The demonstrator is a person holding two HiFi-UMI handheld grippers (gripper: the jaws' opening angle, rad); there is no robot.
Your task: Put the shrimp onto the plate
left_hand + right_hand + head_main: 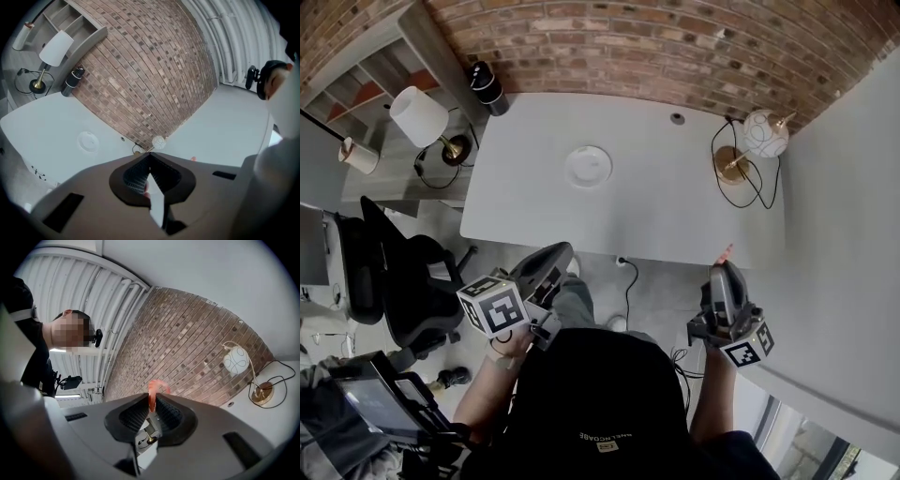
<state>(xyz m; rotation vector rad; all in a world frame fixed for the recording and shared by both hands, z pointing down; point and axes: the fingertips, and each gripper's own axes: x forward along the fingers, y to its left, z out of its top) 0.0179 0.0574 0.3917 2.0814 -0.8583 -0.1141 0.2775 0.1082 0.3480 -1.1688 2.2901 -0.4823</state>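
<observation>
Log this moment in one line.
right gripper shut on shrimp | left gripper shut | plate empty on table

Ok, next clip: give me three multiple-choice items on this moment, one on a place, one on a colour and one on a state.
1. The plate lies: A on the table, clear of its edges; B hanging over the table's edge; C down on the floor.
2. The shrimp is: A green; B pink-orange; C black.
3. The right gripper is: A open and empty; B shut on the shrimp; C shut on nothing.
Answers: 1 A, the head view shows bare table all around the plate. 2 B, the right gripper view shows its pink-orange body. 3 B, the shrimp sticks up from between the closed jaws.
</observation>
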